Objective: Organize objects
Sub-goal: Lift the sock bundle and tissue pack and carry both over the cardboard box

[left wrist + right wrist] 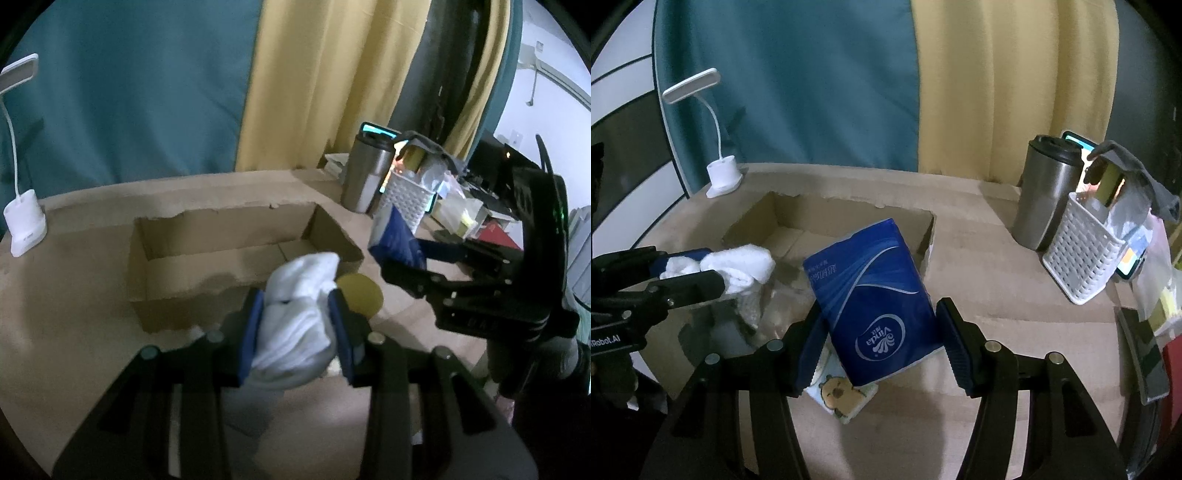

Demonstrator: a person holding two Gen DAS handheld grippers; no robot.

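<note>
My left gripper (297,325) is shut on a white rolled cloth (295,321) and holds it in front of an open cardboard box (221,258). The cloth also shows in the right wrist view (738,267). My right gripper (882,339) is shut on a blue Vinda tissue pack (875,302), held above the table near the box (827,229). In the left wrist view the pack (393,240) sits to the right of the box, in the right gripper (402,254). A yellow round thing (360,295) lies behind the cloth.
A white desk lamp (720,173) stands at the back left. A steel tumbler (1045,195) and a white perforated basket (1082,254) stand at the right, with clutter beyond. A small cartoon-printed packet (842,398) lies on the table under the pack.
</note>
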